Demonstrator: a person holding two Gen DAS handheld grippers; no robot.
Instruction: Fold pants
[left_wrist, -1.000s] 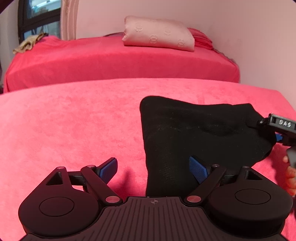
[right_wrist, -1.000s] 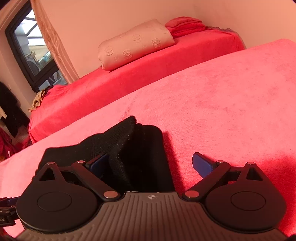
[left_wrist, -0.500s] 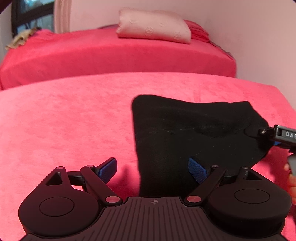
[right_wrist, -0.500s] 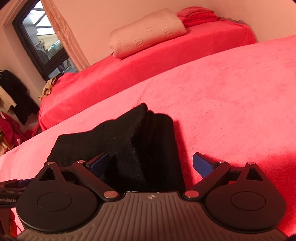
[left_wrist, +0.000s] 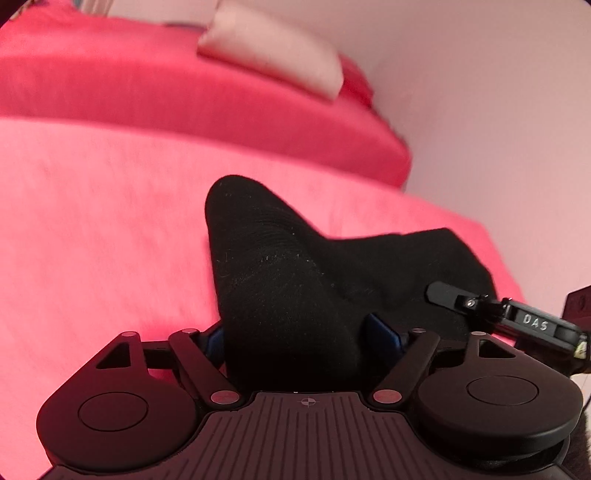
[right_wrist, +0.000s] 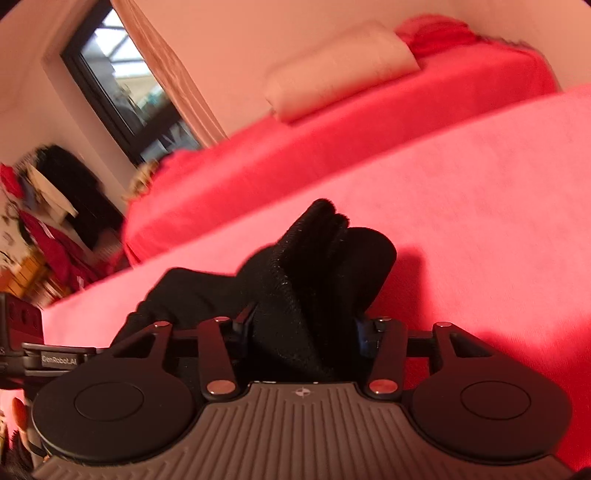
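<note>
The black pants (left_wrist: 280, 273) lie folded in a bundle on the red bed cover (left_wrist: 92, 229). My left gripper (left_wrist: 301, 338) is shut on the near left end of the bundle, and the cloth rises in a peak above it. My right gripper (right_wrist: 303, 328) is shut on the other end of the pants (right_wrist: 314, 273), with thick folds bunched between its blue pads. The right gripper also shows at the right edge of the left wrist view (left_wrist: 480, 306). Both ends are lifted off the cover.
A pink pillow (left_wrist: 273, 55) lies on a second red bed (left_wrist: 184, 96) beyond. A pink wall (left_wrist: 498, 110) stands to the right. In the right wrist view a dark window (right_wrist: 122, 92) and hanging clothes (right_wrist: 48, 206) are at the left.
Both grippers went from open around the pants to shut on them. The bundle has been lifted and bunched into peaks, and both views have tilted.
</note>
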